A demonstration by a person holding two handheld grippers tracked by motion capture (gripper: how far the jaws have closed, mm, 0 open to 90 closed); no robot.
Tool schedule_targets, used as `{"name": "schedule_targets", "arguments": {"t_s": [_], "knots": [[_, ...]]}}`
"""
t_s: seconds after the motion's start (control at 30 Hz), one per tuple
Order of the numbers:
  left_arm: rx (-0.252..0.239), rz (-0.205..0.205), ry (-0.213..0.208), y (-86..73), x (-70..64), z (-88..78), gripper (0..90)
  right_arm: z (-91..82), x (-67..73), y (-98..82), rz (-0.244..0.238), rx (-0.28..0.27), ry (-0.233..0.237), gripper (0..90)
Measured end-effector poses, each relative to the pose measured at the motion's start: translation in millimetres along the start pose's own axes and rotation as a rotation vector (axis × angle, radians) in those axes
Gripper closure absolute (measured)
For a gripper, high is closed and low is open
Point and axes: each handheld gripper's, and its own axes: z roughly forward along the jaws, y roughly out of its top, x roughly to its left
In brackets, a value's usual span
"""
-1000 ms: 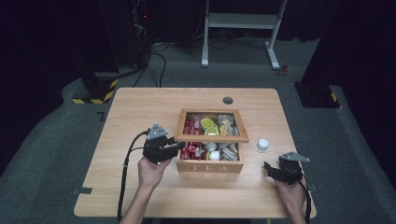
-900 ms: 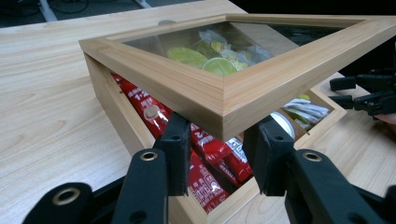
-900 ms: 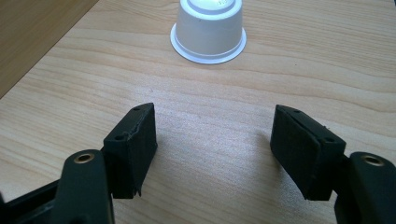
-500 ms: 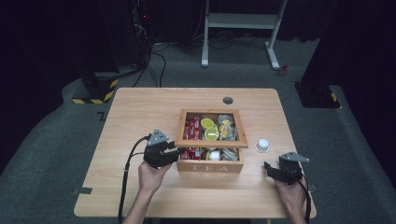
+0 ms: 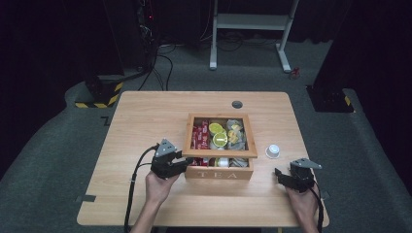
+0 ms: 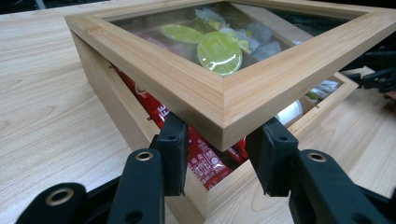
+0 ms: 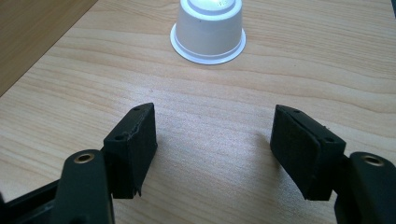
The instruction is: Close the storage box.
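Up close, the left gripper (image 6: pixel 219 154) sat at the near corner of the tea box's glass lid (image 6: pixel 224 100), jaws either side of that raised corner; they had just been easing apart, and whether the pads pressed the wood I could not tell. Under the lid, inside the tea box (image 5: pixel 219 167): red sachets (image 6: pixel 203 156), lime-green pods (image 6: pixel 219 51), tea bags. The right gripper (image 7: pixel 215 149) hung wide apart over bare worktop (image 7: pixel 210 135), a white capsule (image 7: pixel 208 29) just ahead of it.

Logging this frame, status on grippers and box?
Left gripper at raised lid corner of tea box, jaws just opening. Right gripper open, idle. White cup ahead.
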Motion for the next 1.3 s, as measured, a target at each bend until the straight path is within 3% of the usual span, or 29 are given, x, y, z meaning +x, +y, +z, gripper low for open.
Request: {"name": "schedule_targets", "arguments": {"t_s": [0.7,1.3], "knots": [[0.021,0.007,0.007,-17.6,-4.1,9.4,56.4,-0.1,0.4,-0.1,-0.009,-0.003,0.0,31.5],[0.037,0.043,0.04,-22.1,-7.5,11.7,49.9,-0.2,0.8,-0.1,-0.011,-0.003,-0.002,31.6]]}}
